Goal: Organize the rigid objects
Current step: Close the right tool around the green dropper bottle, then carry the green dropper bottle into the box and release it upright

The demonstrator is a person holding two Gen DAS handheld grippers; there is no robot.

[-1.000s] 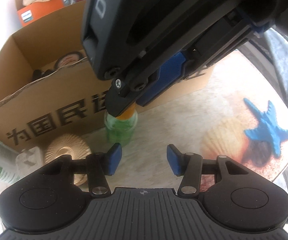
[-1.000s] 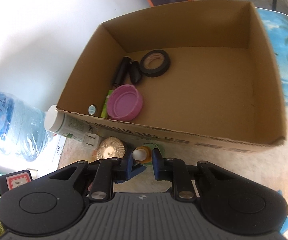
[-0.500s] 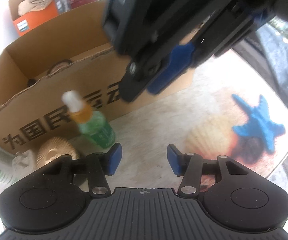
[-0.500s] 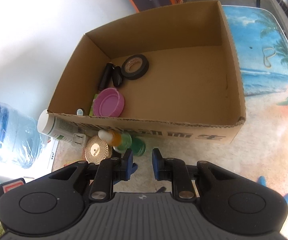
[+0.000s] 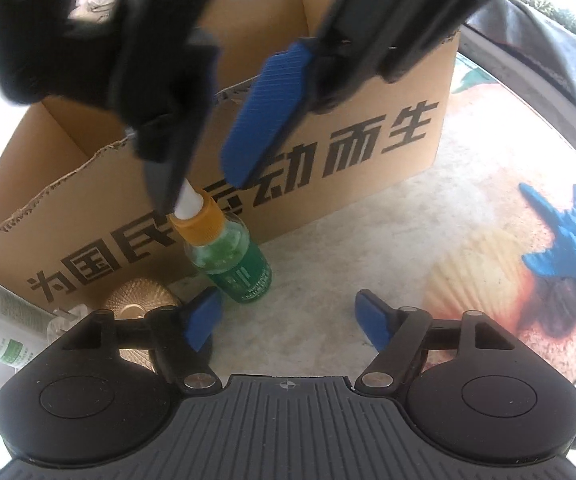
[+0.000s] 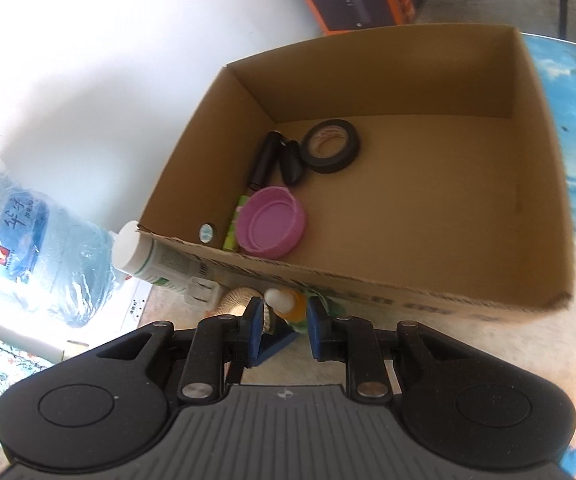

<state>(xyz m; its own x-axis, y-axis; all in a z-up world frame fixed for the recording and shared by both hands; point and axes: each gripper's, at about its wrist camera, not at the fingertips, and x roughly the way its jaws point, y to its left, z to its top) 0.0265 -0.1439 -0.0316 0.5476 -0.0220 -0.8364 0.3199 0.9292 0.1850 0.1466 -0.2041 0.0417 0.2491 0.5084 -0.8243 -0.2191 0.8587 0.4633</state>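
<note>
The worktop (image 5: 368,264) under me is printed with a beach scene, a blue starfish (image 5: 564,248) off to one side. On it sits the big cardboard box (image 6: 548,184), open at the top, black characters across its near wall.

Inside the box, toward one wall, lie a roll of black tape (image 6: 331,145), a pink lid (image 6: 270,222) turned hollow side up, a black cylinder (image 6: 263,159) with a smaller dark piece beside it, a green stick partly hidden under the lid, and a small round silvery thing at the near wall.

Outside the box, on the floor past the worktop's edge, stands a large blue water jug (image 6: 35,248). A white tube with green print (image 6: 151,256) lies against the box's outer corner, and a golden ribbed disc (image 5: 141,300) rests on the worktop next to it.

The green bottle (image 5: 233,258), with its orange collar and white tip, is tilted just in front of the box's near wall, its base down by the worktop.

My right hand-held gripper (image 6: 280,316) has its blue pads nearly together around the bottle's neck; from my left view one finger touches the white tip, but I cannot tell that both pads press on it.

My left hand-held gripper (image 5: 288,318) is low and near, its jaws opening, nothing between them; the bottle stands just beyond its left pad.
</note>
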